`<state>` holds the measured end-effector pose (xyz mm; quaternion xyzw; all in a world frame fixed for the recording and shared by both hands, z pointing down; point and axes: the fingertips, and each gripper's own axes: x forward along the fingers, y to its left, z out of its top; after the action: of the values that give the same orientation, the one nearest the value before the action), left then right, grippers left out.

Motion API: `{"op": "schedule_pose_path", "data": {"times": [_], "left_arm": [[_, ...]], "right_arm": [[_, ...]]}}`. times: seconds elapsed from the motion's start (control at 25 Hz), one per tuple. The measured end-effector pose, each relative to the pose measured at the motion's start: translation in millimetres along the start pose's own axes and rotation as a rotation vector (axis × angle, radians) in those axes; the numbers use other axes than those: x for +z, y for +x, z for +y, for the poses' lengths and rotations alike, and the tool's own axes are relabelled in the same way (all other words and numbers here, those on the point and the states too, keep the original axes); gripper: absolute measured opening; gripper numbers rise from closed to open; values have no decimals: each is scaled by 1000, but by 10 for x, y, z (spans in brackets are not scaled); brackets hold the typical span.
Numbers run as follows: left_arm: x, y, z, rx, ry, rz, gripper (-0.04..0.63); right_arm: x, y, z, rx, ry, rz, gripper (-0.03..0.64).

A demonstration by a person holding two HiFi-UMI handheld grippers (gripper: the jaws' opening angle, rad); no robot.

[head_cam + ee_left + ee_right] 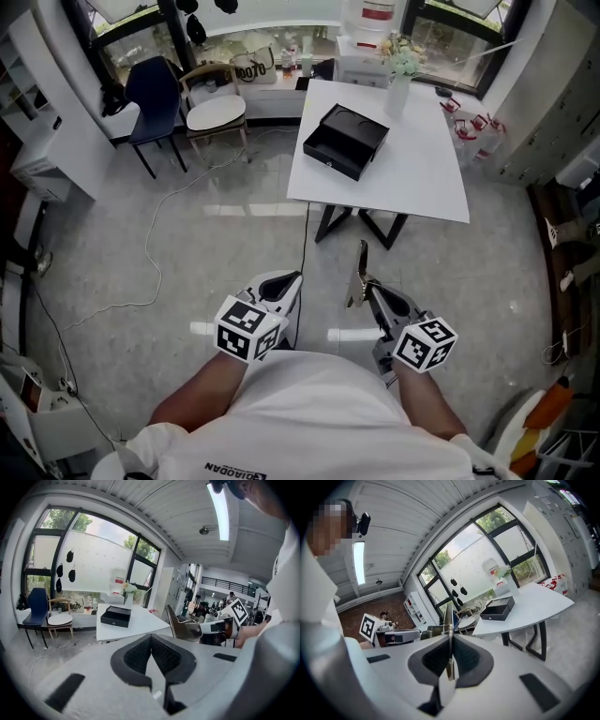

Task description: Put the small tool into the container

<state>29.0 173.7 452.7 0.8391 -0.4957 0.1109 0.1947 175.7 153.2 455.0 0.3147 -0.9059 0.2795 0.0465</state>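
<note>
The small tool (360,274) is a thin metal blade that stands upright in my right gripper (371,289), which is shut on it low in the head view. In the right gripper view the tool (447,618) sticks up from between the black pads (465,657). The container, a black box (345,141) with an open lid, lies on the white table (422,173) some way ahead of both grippers. My left gripper (291,281) is beside the right one, shut with nothing in it; its pads (136,656) meet in the left gripper view.
A blue chair (155,98) and a white round-seated chair (216,111) stand left of the table. A white vase with flowers (401,80) is at the table's far edge. A white cable (155,253) trails across the grey floor. Cabinets line the right wall (553,122).
</note>
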Motion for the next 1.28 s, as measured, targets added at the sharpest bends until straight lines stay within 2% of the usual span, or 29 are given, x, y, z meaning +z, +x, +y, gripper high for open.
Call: {"op": "schedule_pose_path", "data": {"times": [0.28, 0.72, 1.04, 1.28], "left_arm": [[442, 230, 715, -65, 30, -6, 9], [600, 380, 1734, -161, 43, 42, 9], [495, 508, 1997, -212, 25, 79, 9], [454, 645, 2120, -214, 13, 94, 9]], "right_arm": [[437, 678, 35, -58, -30, -31, 9], [519, 1624, 150, -166, 3, -28, 9], [435, 1902, 83, -224, 39, 2, 9], [503, 2021, 0, -230, 43, 5, 9]]}}
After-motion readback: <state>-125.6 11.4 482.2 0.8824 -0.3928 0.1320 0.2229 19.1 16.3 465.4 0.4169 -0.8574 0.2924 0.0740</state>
